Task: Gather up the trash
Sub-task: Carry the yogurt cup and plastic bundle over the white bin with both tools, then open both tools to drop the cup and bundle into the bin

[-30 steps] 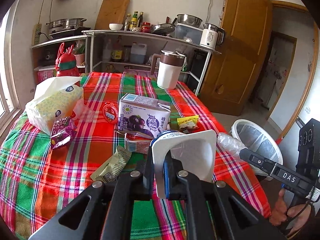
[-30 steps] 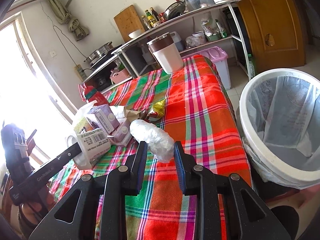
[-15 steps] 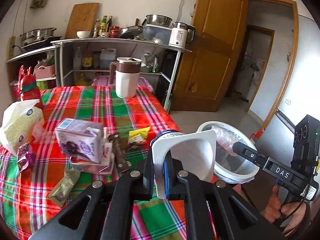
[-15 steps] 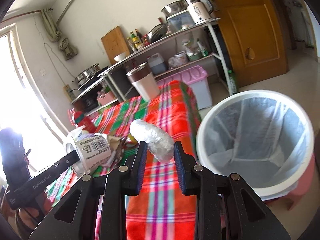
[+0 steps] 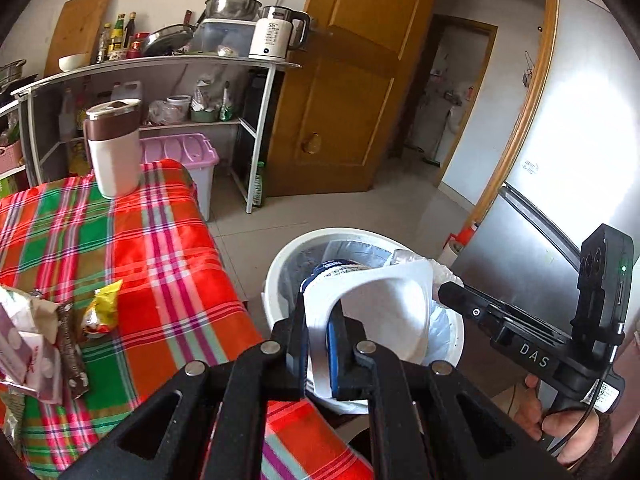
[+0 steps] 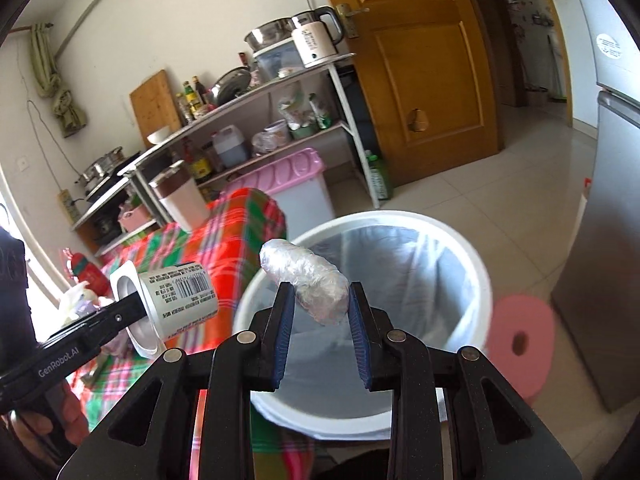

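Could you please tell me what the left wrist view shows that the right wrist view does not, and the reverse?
Only the left wrist view shows the yellow wrapper on the tablecloth. Only the right wrist view shows the pink roll on the floor and the cup's barcode. Both show the white bin, the white cup clamped in the left tool, and the plastic wad in the right tool.

White yogurt cup (image 5: 384, 312), empty, tipped sideways, pinched by its rim above the white lined trash bin (image 6: 476, 280). Crumpled clear plastic wad (image 6: 308, 280) clamped over the bin's mouth.
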A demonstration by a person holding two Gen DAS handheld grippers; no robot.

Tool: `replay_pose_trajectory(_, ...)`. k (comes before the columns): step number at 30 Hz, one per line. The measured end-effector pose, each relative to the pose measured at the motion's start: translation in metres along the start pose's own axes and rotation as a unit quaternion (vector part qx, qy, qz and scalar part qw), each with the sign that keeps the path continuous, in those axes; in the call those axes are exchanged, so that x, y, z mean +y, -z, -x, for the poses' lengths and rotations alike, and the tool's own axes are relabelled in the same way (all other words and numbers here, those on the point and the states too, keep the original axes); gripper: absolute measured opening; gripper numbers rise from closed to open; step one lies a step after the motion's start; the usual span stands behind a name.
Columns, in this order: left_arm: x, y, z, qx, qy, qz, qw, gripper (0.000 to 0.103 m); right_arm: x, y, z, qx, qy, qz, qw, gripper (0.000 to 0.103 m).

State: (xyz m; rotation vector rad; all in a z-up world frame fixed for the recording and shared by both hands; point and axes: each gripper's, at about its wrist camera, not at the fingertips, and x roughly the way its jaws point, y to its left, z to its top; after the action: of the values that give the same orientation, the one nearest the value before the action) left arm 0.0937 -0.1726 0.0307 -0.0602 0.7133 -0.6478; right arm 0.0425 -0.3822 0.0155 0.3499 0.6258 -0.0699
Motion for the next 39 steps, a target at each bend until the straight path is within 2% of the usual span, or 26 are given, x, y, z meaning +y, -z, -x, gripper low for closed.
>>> replay_pose_trajectory(9, -0.026, -0.001, -0.043, 0.037, 0.003, -0.017, 0.9992, 0.008, -0.028, 0.002, -0.020, 0.023, 0.053, 0.003, 0.998, 0.028)
replay_pose_trajectory(15, -0.031, 0.001, -0.063, 0.059, -0.002, -0.020, 0.9981, 0.011, -0.037, 0.006, -0.036, 0.047, 0.087, 0.019, 0.995, 0.030)
replay_pose_trajectory(17, -0.031, 0.003, -0.065, 0.061, 0.002, -0.016, 0.9980, 0.022, -0.038, 0.007, -0.039, 0.053, 0.085, 0.019, 0.995, 0.031)
replay_pose_trajectory(19, -0.029, 0.003, -0.065, 0.061, 0.005, -0.014, 0.9980, 0.045, -0.039, 0.010, -0.038, 0.053, 0.088, 0.019, 0.994, 0.031)
replay_pose_trajectory(24, -0.025, 0.002, -0.062, 0.057, 0.005, -0.011, 0.9983, 0.047, -0.039, 0.011, -0.035, 0.054, 0.093, 0.019, 0.994, 0.040)
replay_pose_trajectory(31, -0.015, 0.006, -0.033, 0.034, -0.003, -0.011, 0.9994, 0.053, -0.025, 0.009, -0.021, 0.037, 0.072, 0.015, 0.997, 0.040)
replay_pose_trajectory(36, 0.008, 0.012, -0.005, 0.017, -0.021, 0.007, 0.9996, 0.056, -0.004, 0.009, -0.015, 0.026, 0.046, 0.019, 0.998, 0.040)
replay_pose_trajectory(39, 0.023, 0.018, 0.017, -0.002, -0.052, 0.012, 0.9986, 0.057, 0.012, 0.011, -0.013, 0.021, 0.025, 0.020, 0.999, 0.041)
